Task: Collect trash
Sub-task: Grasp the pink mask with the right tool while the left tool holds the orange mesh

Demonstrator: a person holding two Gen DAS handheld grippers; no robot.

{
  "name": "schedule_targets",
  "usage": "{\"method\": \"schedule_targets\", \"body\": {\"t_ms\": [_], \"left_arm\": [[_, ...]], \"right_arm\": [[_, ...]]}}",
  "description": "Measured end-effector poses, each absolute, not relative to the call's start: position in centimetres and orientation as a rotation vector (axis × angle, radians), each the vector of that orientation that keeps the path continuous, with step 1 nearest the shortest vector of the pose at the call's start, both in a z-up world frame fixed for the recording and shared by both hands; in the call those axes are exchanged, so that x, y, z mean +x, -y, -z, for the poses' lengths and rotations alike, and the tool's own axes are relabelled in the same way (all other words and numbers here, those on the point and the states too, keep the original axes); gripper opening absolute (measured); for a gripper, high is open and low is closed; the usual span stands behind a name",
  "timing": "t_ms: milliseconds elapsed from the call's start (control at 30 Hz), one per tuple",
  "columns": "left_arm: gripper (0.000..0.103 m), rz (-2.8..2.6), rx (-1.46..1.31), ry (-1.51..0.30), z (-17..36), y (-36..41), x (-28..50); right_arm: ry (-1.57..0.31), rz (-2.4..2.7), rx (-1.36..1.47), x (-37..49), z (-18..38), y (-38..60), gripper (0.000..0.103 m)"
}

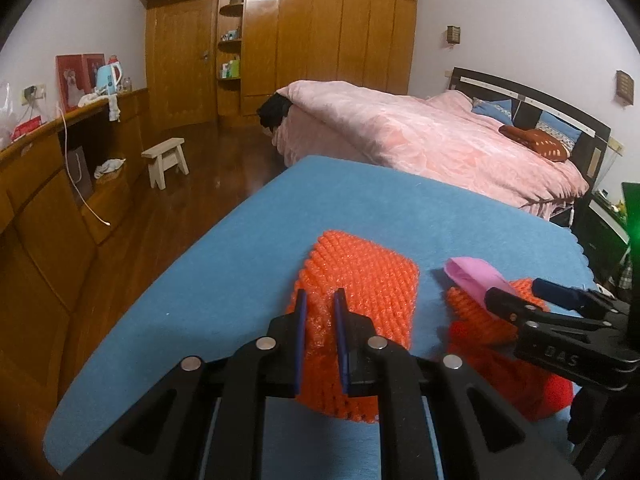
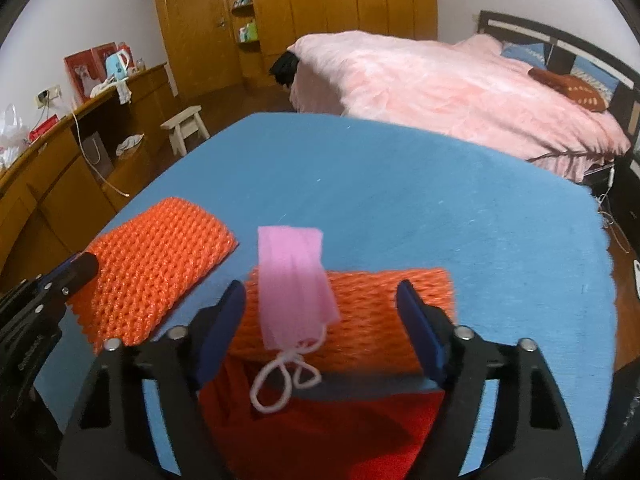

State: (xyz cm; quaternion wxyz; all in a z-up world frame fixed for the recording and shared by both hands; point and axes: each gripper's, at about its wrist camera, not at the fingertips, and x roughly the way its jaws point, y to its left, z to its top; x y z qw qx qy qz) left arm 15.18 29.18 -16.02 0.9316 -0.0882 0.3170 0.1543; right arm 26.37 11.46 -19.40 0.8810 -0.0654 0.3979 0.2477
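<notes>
On the blue table cloth [image 1: 224,248] lie two orange foam nets and a pink face mask. My left gripper [image 1: 320,300] is closed to a narrow gap on the near edge of the left orange net [image 1: 360,272], pinching it; this net also shows in the right wrist view [image 2: 160,260]. My right gripper [image 2: 322,292] is open, its fingers either side of the second orange net [image 2: 384,312] with the pink mask [image 2: 292,280] lying on top, white ear loop [image 2: 280,380] hanging. A red bag [image 2: 320,432] lies under it. The right gripper also shows in the left wrist view [image 1: 516,288].
A bed with a pink quilt [image 1: 420,136] stands behind the table. A wooden wardrobe [image 1: 312,28] fills the back wall. A low wooden cabinet [image 1: 60,184] runs along the left, with a small stool [image 1: 166,160] on the dark wood floor.
</notes>
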Motion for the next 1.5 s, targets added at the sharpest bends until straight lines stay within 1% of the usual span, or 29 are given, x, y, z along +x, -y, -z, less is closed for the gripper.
{"method": "schedule_targets", "body": {"t_ms": [33,67,100,133,167,200,233,300,367,400,433,467,533,600,633,700,733,767,800,867,967,1200,1500], "left_arm": [[0.013,-0.315,-0.185,-0.650,16.1,-29.3,15.1],[0.013,-0.314,-0.188,-0.653,16.2,-29.4,15.1],[0.013,-0.313,-0.190,-0.655,16.2,-29.4,15.2],[0.013,-0.311,-0.191,-0.658,16.3,-29.5,15.3],[0.013,-0.308,-0.191,-0.663,16.4,-29.4,15.3],[0.013,-0.304,-0.193,-0.665,16.4,-29.4,15.4],[0.013,-0.298,-0.195,-0.668,16.4,-29.5,15.4],[0.016,-0.289,-0.200,-0.676,16.4,-29.4,15.6],[0.028,-0.276,-0.209,-0.684,16.5,-29.8,15.6],[0.031,-0.272,-0.210,-0.691,16.6,-29.8,15.8],[0.042,-0.267,-0.210,-0.697,16.7,-29.8,15.8],[0.048,-0.259,-0.211,-0.706,16.8,-29.8,16.0],[0.051,-0.240,-0.208,-0.725,17.0,-29.6,16.3],[0.060,-0.221,-0.214,-0.748,17.3,-29.5,16.7],[0.061,-0.211,-0.220,-0.765,17.6,-29.4,16.9],[0.061,-0.196,-0.221,-0.793,18.0,-29.1,17.4],[0.057,-0.194,-0.215,-0.805,18.2,-28.8,17.5],[0.049,-0.192,-0.206,-0.813,18.4,-28.6,17.6],[0.045,-0.194,-0.199,-0.816,18.4,-28.4,17.6],[0.022,-0.197,-0.194,-0.818,18.5,-28.3,17.6],[0.013,-0.219,-0.191,-0.810,18.4,-28.4,17.3],[0.012,-0.234,-0.197,-0.743,16.0,-27.9,16.2],[0.012,-0.216,-0.155,-0.683,11.5,-25.0,15.2]], "right_arm": [[-0.835,-0.524,-0.139,26.4,19.5,-11.7,0.062],[-0.842,-0.533,-0.144,26.4,19.6,-11.9,0.057],[-0.853,-0.544,-0.150,26.5,19.8,-12.3,0.050],[-0.860,-0.551,-0.151,26.4,19.9,-12.4,0.044],[-0.869,-0.562,-0.153,26.3,20.1,-12.5,0.034],[-0.877,-0.575,-0.156,26.3,20.1,-12.7,0.030],[-0.876,-0.581,-0.158,26.1,20.1,-12.8,0.024],[-0.874,-0.596,-0.162,25.8,19.8,-12.9,0.017],[-0.872,-0.600,-0.156,26.0,19.6,-12.5,0.016],[-0.868,-0.599,-0.148,25.9,19.4,-12.3,0.016],[-0.865,-0.596,-0.142,25.8,19.2,-12.1,0.016],[-0.864,-0.594,-0.138,25.8,19.1,-12.0,0.016],[-0.859,-0.590,-0.133,25.7,18.8,-11.6,0.016],[-0.853,-0.586,-0.129,25.6,18.5,-11.2,0.016],[-0.852,-0.583,-0.127,25.5,18.4,-11.1,0.016],[-0.850,-0.579,-0.121,25.4,18.2,-10.8,0.016],[-0.849,-0.577,-0.118,25.4,18.0,-10.6,0.016],[-0.848,-0.576,-0.117,25.3,17.9,-10.5,0.016],[-0.845,-0.574,-0.117,25.2,17.7,-10.3,0.016],[-0.837,-0.571,-0.116,25.0,17.4,-10.0,0.016],[-0.829,-0.565,-0.105,24.8,16.8,-9.4,0.016],[-0.799,-0.558,-0.076,24.0,14.8,-7.8,0.016],[-0.754,-0.548,-0.051,22.3,12.1,-5.4,0.016]]}}
